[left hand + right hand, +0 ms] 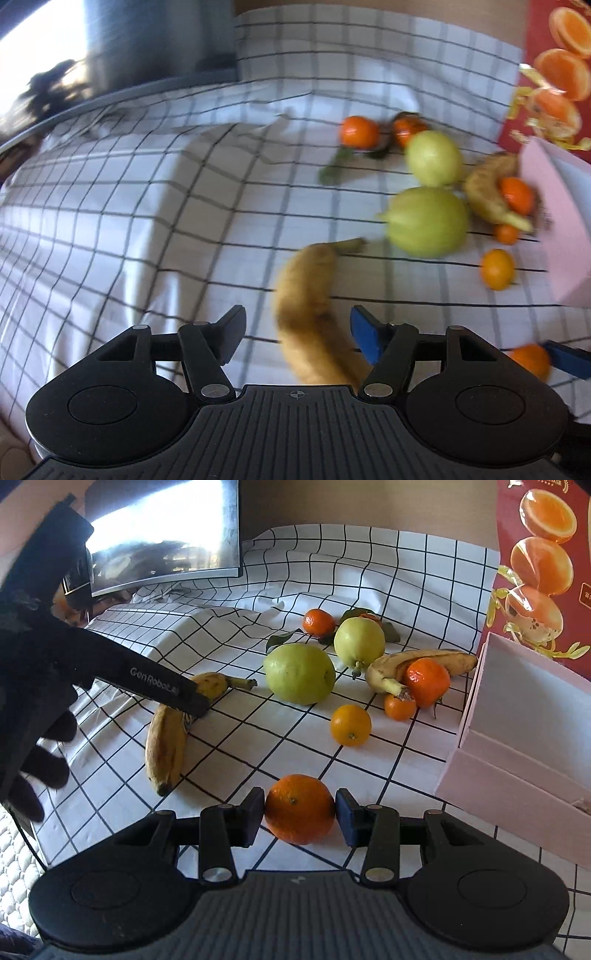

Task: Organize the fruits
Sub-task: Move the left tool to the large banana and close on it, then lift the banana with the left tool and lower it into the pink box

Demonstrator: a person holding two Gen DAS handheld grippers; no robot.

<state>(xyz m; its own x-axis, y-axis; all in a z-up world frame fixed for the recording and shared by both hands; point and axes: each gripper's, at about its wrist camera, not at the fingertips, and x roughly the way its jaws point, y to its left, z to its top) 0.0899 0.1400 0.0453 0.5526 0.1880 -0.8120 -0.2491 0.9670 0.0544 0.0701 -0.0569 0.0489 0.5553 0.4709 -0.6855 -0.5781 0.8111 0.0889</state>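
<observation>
A yellow banana (306,295) lies on the checked cloth (147,221), between the fingers of my left gripper (297,325), which stands open, its pads clear of the peel. In the right wrist view that banana (166,738) lies at the left with the left gripper (195,710) over its upper half. My right gripper (300,812) is shut on an orange (299,794), a pad pressing on each side. Two green fruits (299,674) (359,642), a second banana (443,661) and several small oranges (350,725) lie beyond.
An open pink box (517,738) stands at the right, with a red carton (543,554) printed with oranges behind it. A monitor (166,535) stands at the back left. A gloved hand (37,738) holds the left gripper. Loose leaves (280,640) lie among the far fruit.
</observation>
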